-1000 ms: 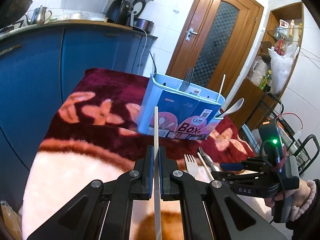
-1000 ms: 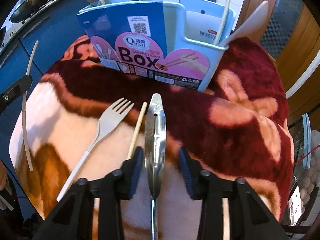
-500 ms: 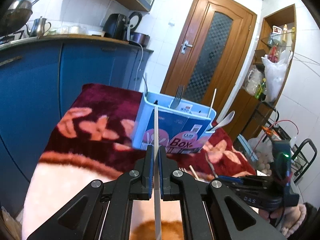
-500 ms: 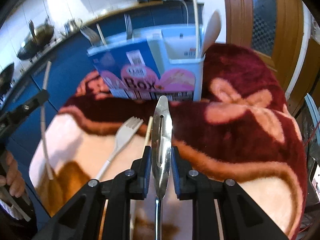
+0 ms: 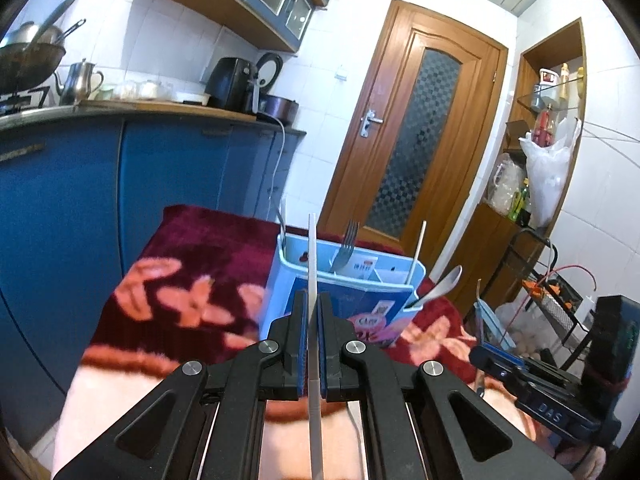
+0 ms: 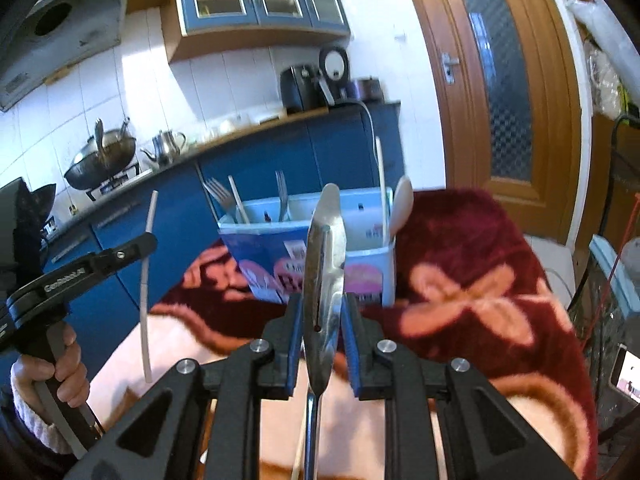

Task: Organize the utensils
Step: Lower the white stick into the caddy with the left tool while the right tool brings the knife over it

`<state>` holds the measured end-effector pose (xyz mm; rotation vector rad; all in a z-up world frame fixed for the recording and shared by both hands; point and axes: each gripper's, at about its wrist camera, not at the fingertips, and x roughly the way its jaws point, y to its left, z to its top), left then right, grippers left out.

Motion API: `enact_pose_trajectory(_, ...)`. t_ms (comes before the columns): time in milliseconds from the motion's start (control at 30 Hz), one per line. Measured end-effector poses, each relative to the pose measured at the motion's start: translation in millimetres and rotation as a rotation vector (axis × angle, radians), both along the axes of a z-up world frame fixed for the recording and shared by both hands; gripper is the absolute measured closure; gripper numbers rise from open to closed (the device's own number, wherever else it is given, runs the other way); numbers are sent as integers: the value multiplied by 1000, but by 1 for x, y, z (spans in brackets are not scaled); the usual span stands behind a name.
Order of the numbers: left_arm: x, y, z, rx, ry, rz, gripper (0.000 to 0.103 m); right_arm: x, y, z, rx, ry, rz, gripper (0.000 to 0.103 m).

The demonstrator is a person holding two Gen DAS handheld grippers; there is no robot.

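Utensils are gripped: left hand-held gripper (image 5: 313, 334) pinches 1 chopstick (image 5: 312, 264), right hand-held gripper (image 6: 322, 322) clamps a spoon (image 6: 325, 264) (steel).

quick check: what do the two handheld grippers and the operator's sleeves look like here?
Both grippers, left gripper and right gripper, are matte black linkage frames with silver pivot screws and blue pads inside the fingers. The left's side shows white lettering; the right's shows "DAS". Left hand wears a white knit cuff.

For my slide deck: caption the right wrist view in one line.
Right gripper clamps a metal spoon before the blue utensil box; left gripper holds a white chopstick.
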<state>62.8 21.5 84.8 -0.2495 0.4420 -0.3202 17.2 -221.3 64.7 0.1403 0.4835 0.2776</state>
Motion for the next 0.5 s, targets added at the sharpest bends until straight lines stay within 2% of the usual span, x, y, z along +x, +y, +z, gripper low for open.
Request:
enact_pose_trajectory(233,5,-9,15,23,-79,18,99,-1,-3,11,43,-59,9,82)
enact_pose_trajectory(500,19,-20,33,49,-153,30,99,2,-7,13,72,-77,1,82)
